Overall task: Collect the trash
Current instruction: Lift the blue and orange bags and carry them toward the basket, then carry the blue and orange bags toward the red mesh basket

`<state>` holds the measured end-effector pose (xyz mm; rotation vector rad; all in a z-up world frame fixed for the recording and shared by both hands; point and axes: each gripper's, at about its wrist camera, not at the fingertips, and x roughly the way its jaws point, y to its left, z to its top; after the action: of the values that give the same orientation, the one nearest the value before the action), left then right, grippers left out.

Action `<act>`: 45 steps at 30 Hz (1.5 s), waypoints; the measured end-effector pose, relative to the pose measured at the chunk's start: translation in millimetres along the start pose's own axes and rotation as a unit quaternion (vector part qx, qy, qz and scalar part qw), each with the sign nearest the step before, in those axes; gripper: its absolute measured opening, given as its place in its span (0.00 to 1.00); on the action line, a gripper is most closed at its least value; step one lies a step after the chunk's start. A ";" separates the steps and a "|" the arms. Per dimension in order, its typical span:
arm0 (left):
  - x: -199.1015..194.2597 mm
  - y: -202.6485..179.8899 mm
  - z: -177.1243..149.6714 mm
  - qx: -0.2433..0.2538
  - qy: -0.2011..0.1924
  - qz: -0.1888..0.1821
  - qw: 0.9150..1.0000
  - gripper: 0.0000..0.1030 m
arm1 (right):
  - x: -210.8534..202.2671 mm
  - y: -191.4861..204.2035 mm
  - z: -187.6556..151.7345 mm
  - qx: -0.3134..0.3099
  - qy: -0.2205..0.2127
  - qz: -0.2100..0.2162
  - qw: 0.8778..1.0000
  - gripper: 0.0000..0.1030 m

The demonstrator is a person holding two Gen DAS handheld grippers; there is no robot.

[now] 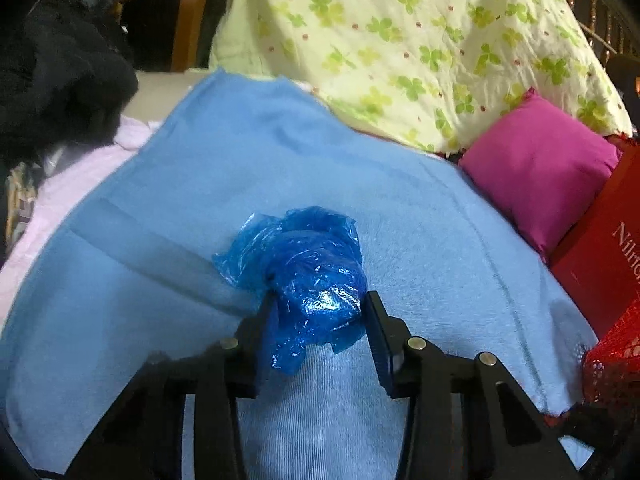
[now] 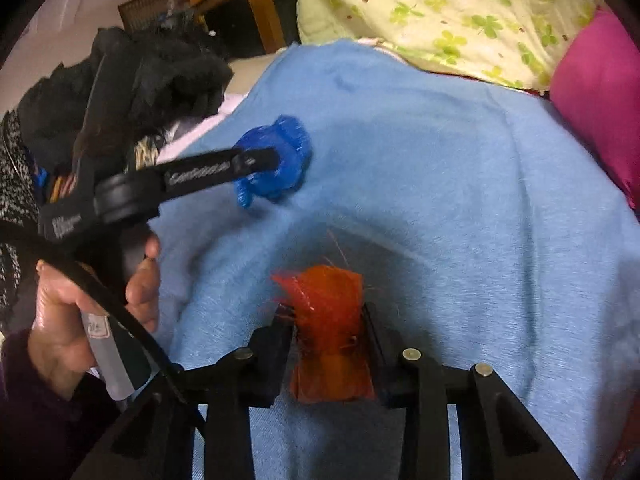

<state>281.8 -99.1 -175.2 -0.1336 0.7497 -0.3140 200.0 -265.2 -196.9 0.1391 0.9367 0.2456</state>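
Across the blue blanket [image 1: 400, 208] on the bed: left hand-held gripper [image 1: 320, 308] clamps crumpled blue plastic wrap [image 1: 312, 264]; right hand-held gripper [image 2: 326, 316] clamps orange plastic wrapper [image 2: 328, 320]. Both likely feather-light, crushable, slippery; pinch mid-bunch.

left claw [image 1: 320, 312]: fingers closed on a wad, handle gripped by bare left hand [image 2: 92, 300] | right claw [image 2: 326, 320]: fingers clamped on a wad

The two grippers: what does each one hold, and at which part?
The left gripper pinches the crumpled blue plastic bag at its near end. The right gripper clamps the orange plastic wad around its middle.
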 end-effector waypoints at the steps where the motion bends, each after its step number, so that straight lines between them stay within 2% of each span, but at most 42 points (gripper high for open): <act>1: -8.9 -3.3 -1.8 0.009 -0.009 0.005 1.000 0.42 | -5.5 -5.4 1.0 0.005 -0.006 -0.001 1.000 0.36; 7: -54.3 -27.3 -15.4 0.039 -0.041 0.021 0.998 0.42 | -55.8 -20.4 1.5 0.033 -0.059 0.000 0.998 0.36; 12: -82.2 -53.0 -30.6 0.061 -0.036 0.046 0.996 0.42 | -87.9 -23.0 2.9 0.038 -0.099 0.000 0.994 0.36; 16: -104.3 -78.0 -30.0 0.092 -0.043 0.069 0.992 0.43 | -107.1 -24.1 5.7 0.042 -0.127 -0.009 0.991 0.36; 21: -135.2 -109.3 -29.2 0.135 -0.072 0.090 0.984 0.43 | -141.7 -33.9 0.0 0.058 -0.174 -0.010 0.983 0.36; 32: -179.5 -161.5 -34.7 0.181 -0.103 0.080 0.975 0.43 | -211.1 -60.7 -38.2 0.104 -0.263 -0.007 0.959 0.36; 38: -189.3 -181.1 -35.6 0.198 -0.112 0.078 0.971 0.43 | -232.5 -76.7 -47.4 0.126 -0.289 -0.002 0.949 0.36; 45: -190.8 -199.5 -37.5 0.215 -0.115 0.074 0.967 0.43 | -246.0 -88.1 -52.0 0.129 -0.302 -0.011 0.944 0.36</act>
<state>78.4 -225.5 -32.9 0.2916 0.4441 -0.3056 31.4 -415.5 -55.6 0.4207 0.3520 0.0469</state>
